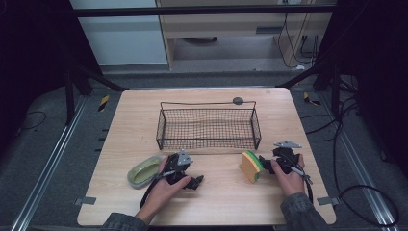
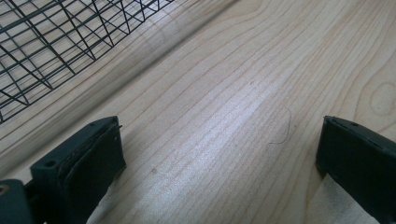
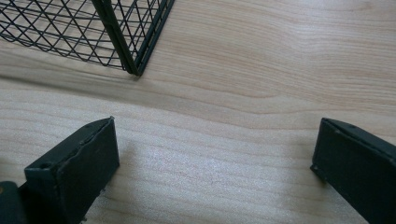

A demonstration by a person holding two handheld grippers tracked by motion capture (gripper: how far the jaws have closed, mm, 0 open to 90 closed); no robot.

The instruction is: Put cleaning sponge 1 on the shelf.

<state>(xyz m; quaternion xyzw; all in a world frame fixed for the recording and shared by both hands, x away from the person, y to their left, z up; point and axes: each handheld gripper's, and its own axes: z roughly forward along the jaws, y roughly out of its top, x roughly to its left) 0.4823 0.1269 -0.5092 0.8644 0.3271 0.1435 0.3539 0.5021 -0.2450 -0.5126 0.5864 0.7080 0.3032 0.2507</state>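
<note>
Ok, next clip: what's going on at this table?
A person holds a gripper in each hand at a light wooden table. The left gripper rests beside an oval green dish, the right gripper next to a yellow sponge with a green scrubbing layer. Both gripper views show jaws wide apart with bare wood between them, so nothing is gripped. The black wire mesh basket behind them is empty.

A wire basket (image 1: 208,127) stands mid-table (image 1: 216,202). Before it, a dish (image 1: 143,171) lies at the left and a sponge (image 1: 251,166) at the right, well apart, each beside tongs.
</note>
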